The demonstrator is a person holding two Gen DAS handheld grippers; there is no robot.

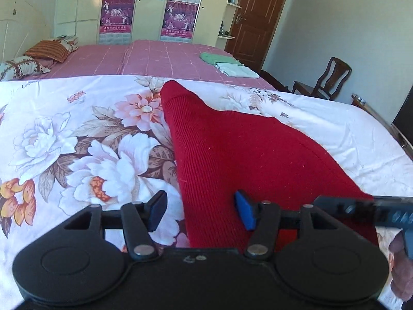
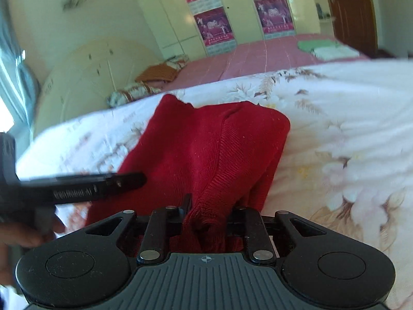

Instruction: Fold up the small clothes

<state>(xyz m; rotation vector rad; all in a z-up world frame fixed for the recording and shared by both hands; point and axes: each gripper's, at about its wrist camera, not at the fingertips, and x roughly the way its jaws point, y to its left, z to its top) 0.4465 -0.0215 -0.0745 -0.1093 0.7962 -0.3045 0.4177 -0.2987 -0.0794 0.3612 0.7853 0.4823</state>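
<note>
On floral quilt (image 1: pixel 77 134): one red knit garment (image 1: pixel 245 155); two folded cloths (image 1: pixel 227 64) beyond.

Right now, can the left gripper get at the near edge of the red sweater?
Probably yes. The left gripper is open and empty, with the red sweater lying just past its fingertips on the floral quilt, nothing between. The right gripper already clamps bunched fabric and sits off to the side.

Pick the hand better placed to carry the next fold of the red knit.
Right, probably: its tongs already pinch the red knit garment's bunched edge. The left tongs stand open above it, gripping nothing.
</note>
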